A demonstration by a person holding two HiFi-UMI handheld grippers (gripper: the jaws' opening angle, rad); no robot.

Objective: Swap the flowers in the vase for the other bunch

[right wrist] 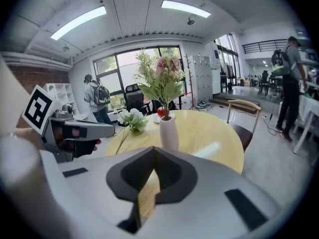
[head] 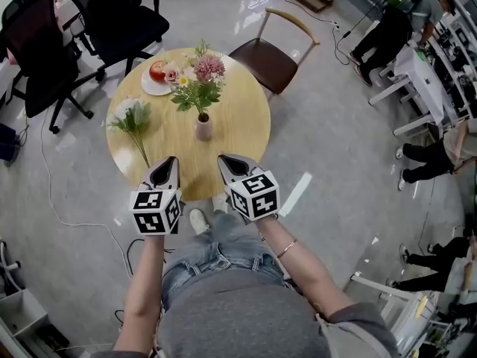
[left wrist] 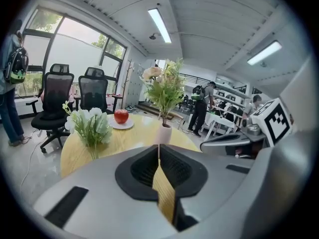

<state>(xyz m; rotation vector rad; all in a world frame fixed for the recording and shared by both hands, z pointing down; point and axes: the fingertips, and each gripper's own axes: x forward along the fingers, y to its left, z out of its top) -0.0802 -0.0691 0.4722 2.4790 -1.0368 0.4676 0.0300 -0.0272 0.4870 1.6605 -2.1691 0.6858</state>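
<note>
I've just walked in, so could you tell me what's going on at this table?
A person holds the left claw and the right claw at the near edge of the round table, both shut and empty. The pink flowers stand in the vase mid-table; the white bunch lies on the table to their left. Nothing is swapped yet.

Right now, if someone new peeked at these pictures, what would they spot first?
Probably the pink flowers standing in a small vase mid-table on the round wooden table. Next come the white bunch lying at its left edge and the red apple on a plate at the far side. The left gripper and right gripper hover at the near edge, both shut and empty.
</note>
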